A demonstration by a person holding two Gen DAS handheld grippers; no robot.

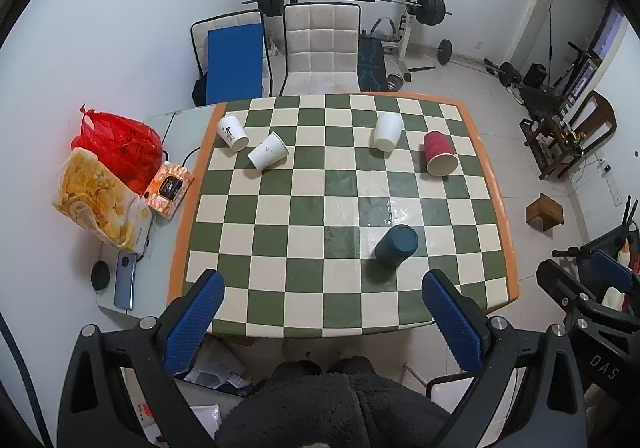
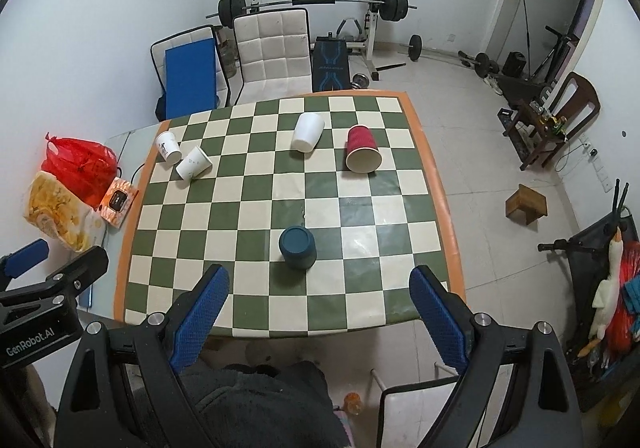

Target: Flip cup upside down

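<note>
A dark teal cup [image 1: 396, 245] [image 2: 297, 248] stands upside down, base up, on the checkered table [image 1: 304, 288] [image 2: 384, 280] near its front edge. A red cup [image 1: 439, 153] [image 2: 362, 154] lies on its side at the far right, mouth toward me. A plain white cup [image 1: 388, 131] [image 2: 307, 132] lies beside it. Two printed white cups [image 1: 232, 132] [image 1: 268, 151] [image 2: 168, 147] [image 2: 193, 163] lie at the far left. My left gripper [image 1: 324, 284] hovers open over the near edge, holding nothing. My right gripper [image 2: 320, 280] is open and bare too, with the teal cup just beyond its fingers.
A red bag [image 1: 120, 143], a yellow snack bag [image 1: 96, 203], an orange box [image 1: 168, 187] and a phone [image 1: 125, 284] sit on a grey side table at the left. A padded chair [image 1: 320, 47] and a barbell rack stand behind. A small wooden stool [image 2: 526, 203] is on the floor at right.
</note>
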